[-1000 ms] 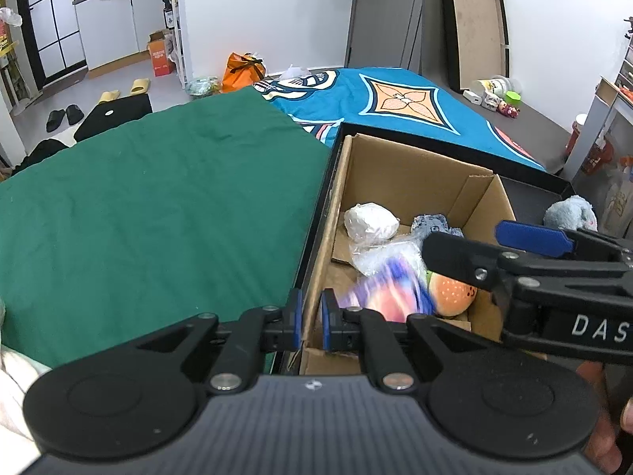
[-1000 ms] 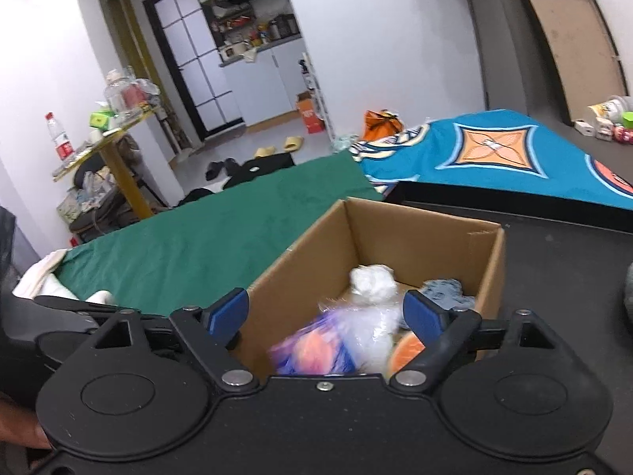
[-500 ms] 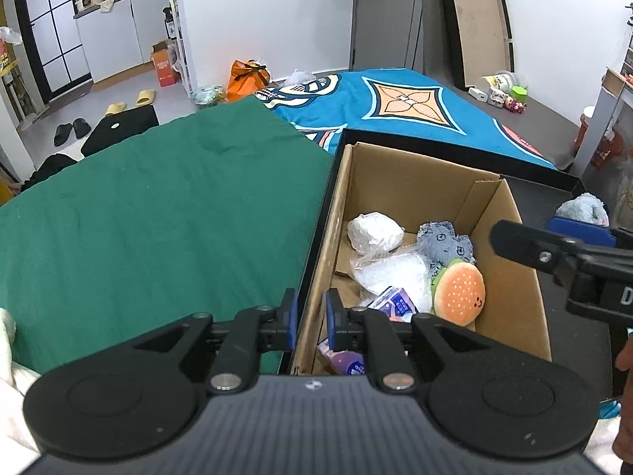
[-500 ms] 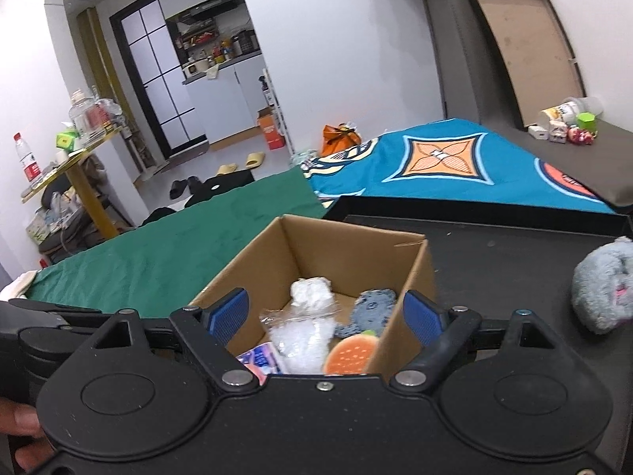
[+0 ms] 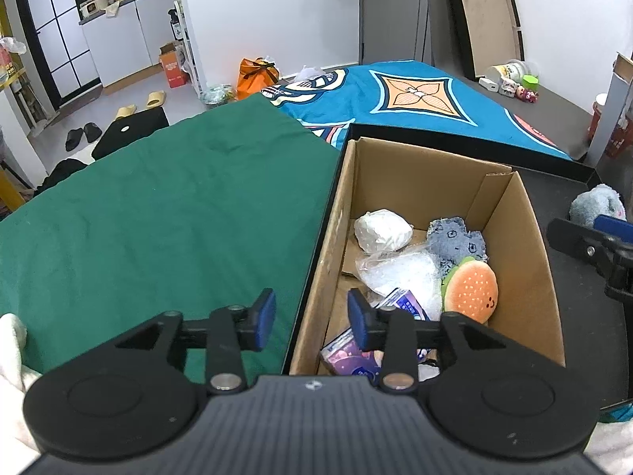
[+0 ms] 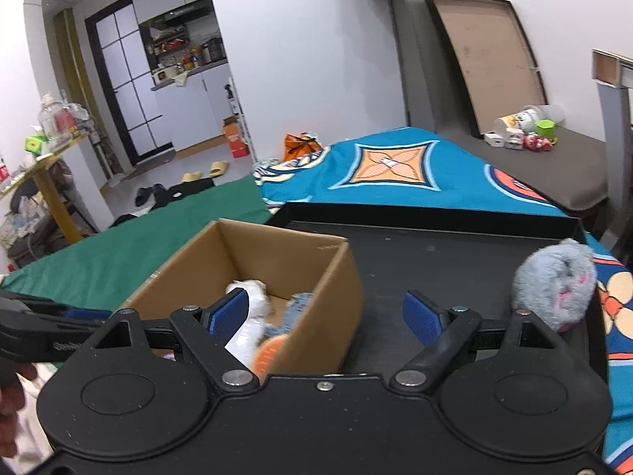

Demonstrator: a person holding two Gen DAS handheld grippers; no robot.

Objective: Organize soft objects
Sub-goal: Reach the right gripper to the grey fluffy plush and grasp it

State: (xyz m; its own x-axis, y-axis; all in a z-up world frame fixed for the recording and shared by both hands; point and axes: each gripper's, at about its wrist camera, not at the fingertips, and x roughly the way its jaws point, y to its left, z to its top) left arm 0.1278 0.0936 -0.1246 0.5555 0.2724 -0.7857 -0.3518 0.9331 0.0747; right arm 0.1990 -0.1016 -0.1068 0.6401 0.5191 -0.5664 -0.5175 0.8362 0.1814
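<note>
A cardboard box [image 5: 526, 237] sits on a black tray [image 6: 435, 253]. Inside lie a burger plush [image 5: 470, 289], a white wad [image 5: 381, 231], a blue-grey cloth toy [image 5: 457, 239], a clear plastic bag [image 5: 399, 273] and a purple tissue pack [image 5: 356, 356]. A grey fluffy plush [image 6: 554, 289] lies on the tray right of the box; it also shows in the left wrist view [image 5: 597, 206]. My left gripper [image 5: 310, 318] is open and empty over the box's near left wall. My right gripper [image 6: 326, 314] is open and empty, over the box's right wall, left of the grey plush.
A green cloth [image 5: 158, 213] covers the surface left of the box. A blue patterned blanket [image 5: 403, 95] lies behind. Small toys and cups [image 6: 522, 128] stand at the far right. A white cloth [image 5: 12, 340] lies at the near left.
The tissue pack dropped from my right gripper into the box. My left gripper opened. My right gripper swung right, toward the grey plush.
</note>
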